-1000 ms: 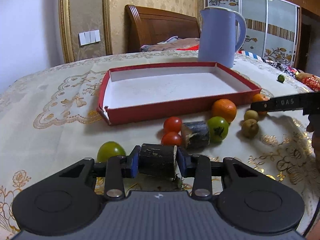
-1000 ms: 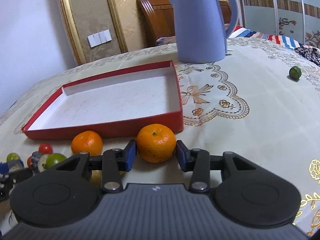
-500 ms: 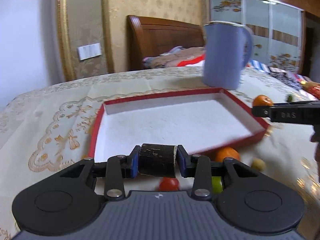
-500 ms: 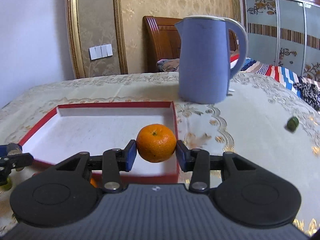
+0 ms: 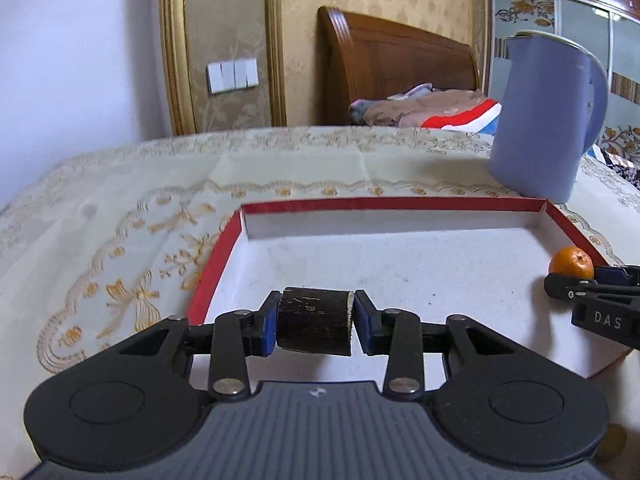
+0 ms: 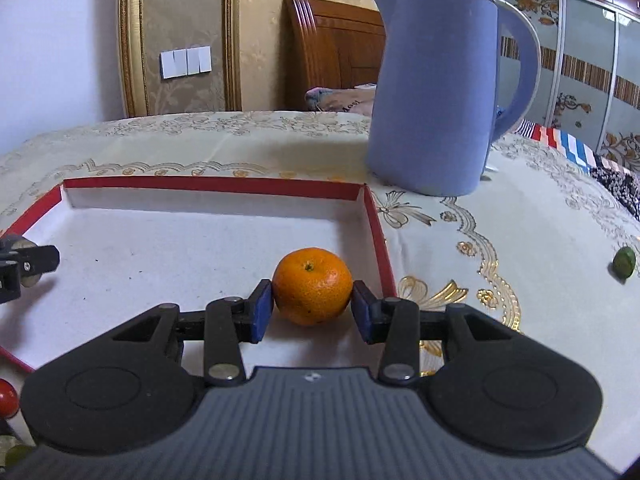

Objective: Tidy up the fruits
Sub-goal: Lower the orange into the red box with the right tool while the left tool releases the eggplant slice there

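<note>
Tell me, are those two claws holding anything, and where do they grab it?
Yes. The left gripper clamps a dark stubby cylinder by its two flat ends. The right gripper pinches an orange at its sides.

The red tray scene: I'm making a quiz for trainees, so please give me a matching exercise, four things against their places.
Things:
1. orange
2. dark cylinder piece
3. blue kettle
4. small green fruit

Places:
A. on the tablecloth, far right of the red tray
B. between the left gripper pads
C. standing behind the tray's far right corner
D. between the right gripper pads

Pairs: 1-D, 2-B, 3-C, 4-A
</note>
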### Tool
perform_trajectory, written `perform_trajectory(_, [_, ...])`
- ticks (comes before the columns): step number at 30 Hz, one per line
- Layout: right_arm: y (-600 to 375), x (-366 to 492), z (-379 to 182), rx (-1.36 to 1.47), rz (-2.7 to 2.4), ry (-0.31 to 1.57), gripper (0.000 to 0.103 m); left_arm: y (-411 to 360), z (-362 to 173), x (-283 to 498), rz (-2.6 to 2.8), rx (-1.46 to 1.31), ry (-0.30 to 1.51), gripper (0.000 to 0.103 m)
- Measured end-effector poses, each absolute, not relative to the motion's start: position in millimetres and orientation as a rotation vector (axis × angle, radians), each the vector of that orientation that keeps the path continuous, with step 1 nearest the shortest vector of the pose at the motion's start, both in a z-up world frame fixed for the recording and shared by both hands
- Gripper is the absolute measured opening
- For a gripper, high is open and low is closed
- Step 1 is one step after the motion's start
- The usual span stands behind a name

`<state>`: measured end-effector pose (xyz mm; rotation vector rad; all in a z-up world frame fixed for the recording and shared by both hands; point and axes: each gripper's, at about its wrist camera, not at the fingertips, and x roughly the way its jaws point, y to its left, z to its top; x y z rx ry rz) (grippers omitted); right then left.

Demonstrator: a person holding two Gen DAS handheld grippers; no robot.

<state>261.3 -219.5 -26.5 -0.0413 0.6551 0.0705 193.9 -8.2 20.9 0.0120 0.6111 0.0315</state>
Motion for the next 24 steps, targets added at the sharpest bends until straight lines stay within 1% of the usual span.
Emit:
perform_trajectory(4, [-214,263,-30,-0.071,0.063,0.646,0.040,-4,13,199,0.054,-0.010,0.640,0.037])
perform_trajectory(7, [-216,261,-31,-0.064,0.059,0.641,0.040,-7,12,197,0.060,0.013,0.625,0.037])
perform_trajectory(10, [-216,260,-32,-0.067,0.060,0.637,0.041,-12,12,195,0.055,0.038,0.614,0.038])
perform_trajectory(11, [-216,260,-32,-0.066,0.065,0.637,0.043,-12,11,196,0.055,0.041,0.617,0.038])
perform_trajectory(12, [-215,261,-32,-0.066,0.075,0.638,0.049,-11,11,196,0.054,0.038,0.620,0.038])
perform_trajectory(13, [-214,261,-32,-0.068,0.090,0.638,0.052,-10,11,196,0.055,0.031,0.620,0.038])
perform_trajectory(15, [-211,260,-32,-0.088,0.106,0.636,0.069,-9,11,196,0.056,0.022,0.622,0.038])
perform_trajectory(17, [-207,258,-32,-0.111,0.105,0.626,0.078,-9,10,197,0.061,0.024,0.632,0.038])
perform_trajectory(19, [-208,257,-30,-0.104,0.105,0.620,0.079,-11,9,197,0.054,0.030,0.633,0.038])
perform_trajectory(20, [-208,257,-30,-0.104,0.097,0.617,0.085,-12,10,195,0.052,0.036,0.625,0.038])
perform_trajectory(21, [-209,257,-30,-0.101,0.100,0.615,0.090,-14,10,194,0.054,0.045,0.616,0.040])
perform_trajectory(22, [-209,257,-30,-0.097,0.103,0.616,0.090,-14,11,193,0.058,0.051,0.608,0.042])
perform_trajectory(24, [-209,257,-30,-0.097,0.104,0.616,0.090,-16,12,189,0.052,0.058,0.585,0.043])
